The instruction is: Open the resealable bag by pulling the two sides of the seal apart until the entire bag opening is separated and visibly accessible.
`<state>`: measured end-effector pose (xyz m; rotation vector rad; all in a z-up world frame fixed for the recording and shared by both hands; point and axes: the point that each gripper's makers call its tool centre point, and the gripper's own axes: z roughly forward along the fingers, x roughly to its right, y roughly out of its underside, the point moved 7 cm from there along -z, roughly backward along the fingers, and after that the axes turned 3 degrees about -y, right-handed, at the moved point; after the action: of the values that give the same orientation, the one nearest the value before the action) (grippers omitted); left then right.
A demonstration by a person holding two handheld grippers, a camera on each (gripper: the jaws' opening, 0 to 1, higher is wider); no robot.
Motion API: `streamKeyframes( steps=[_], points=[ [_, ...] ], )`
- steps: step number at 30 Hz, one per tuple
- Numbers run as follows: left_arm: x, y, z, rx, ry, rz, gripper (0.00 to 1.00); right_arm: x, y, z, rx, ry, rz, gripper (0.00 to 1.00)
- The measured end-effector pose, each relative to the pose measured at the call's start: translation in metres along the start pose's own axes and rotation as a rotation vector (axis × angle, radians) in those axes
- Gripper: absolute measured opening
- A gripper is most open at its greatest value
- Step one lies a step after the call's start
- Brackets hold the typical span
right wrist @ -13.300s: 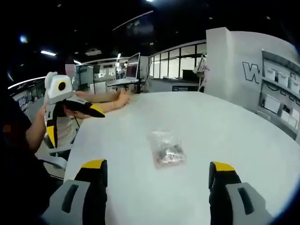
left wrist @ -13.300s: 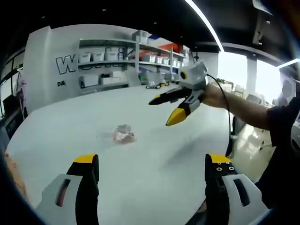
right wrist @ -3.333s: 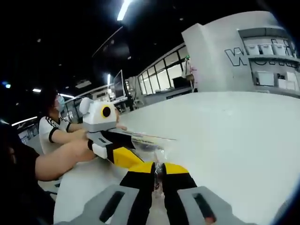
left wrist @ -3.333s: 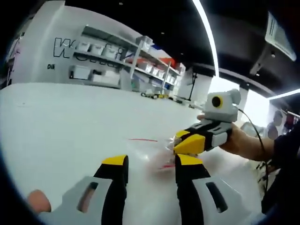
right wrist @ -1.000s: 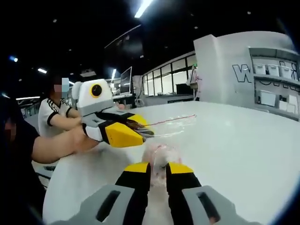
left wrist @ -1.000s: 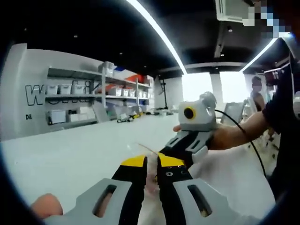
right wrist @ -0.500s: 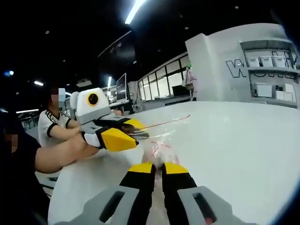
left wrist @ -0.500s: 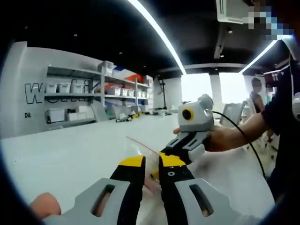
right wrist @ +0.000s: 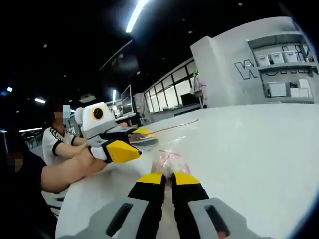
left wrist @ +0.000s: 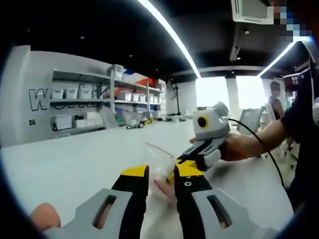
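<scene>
- The left tongs (left wrist: 162, 174) are seen in the left gripper view with the yellow tips drawn narrow; a small gap remains, and one side of the bag (left wrist: 160, 175) is pinched between them.
- The right tongs (right wrist: 167, 178) are seen in the right gripper view nearly closed, with the tips clamped on the other side of the bag (right wrist: 172, 160).
- The bag is clear plastic with a red seal line; it is held above the white desk (left wrist: 75, 159), between the two pairs of tongs.
- The red seal line is seen running away from the tips in both views; whether the whole opening is parted cannot be told.
- In the left gripper view, the right tongs (left wrist: 180, 166) enter from the right, held by a hand (left wrist: 237, 148).
- In the right gripper view, the left tongs (right wrist: 133, 141) enter from the left.
- Shelves (left wrist: 89, 99) carrying white bins stand against the far wall.
- A seated person (right wrist: 56, 137) in a white shirt is visible at the far left of the desk (right wrist: 259, 144).
</scene>
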<state>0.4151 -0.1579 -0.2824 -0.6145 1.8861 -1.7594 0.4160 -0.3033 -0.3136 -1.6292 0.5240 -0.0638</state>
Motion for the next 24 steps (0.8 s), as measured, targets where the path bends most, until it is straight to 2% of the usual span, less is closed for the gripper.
streamKeyframes(
  steps=[12, 16, 24],
  points=[
    [-0.002, 0.013, 0.005, -0.065, 0.010, -0.026, 0.27, 0.002, 0.002, -0.007, 0.037, -0.009, 0.073, 0.01],
    [0.000, 0.010, 0.004, -0.044, 0.021, -0.030, 0.27, 0.001, 0.003, -0.007, 0.038, -0.009, 0.075, 0.01],
    [-0.004, 0.011, 0.005, -0.049, 0.009, -0.032, 0.27, 0.000, 0.003, -0.006, 0.038, -0.016, 0.080, 0.01]
  ],
)
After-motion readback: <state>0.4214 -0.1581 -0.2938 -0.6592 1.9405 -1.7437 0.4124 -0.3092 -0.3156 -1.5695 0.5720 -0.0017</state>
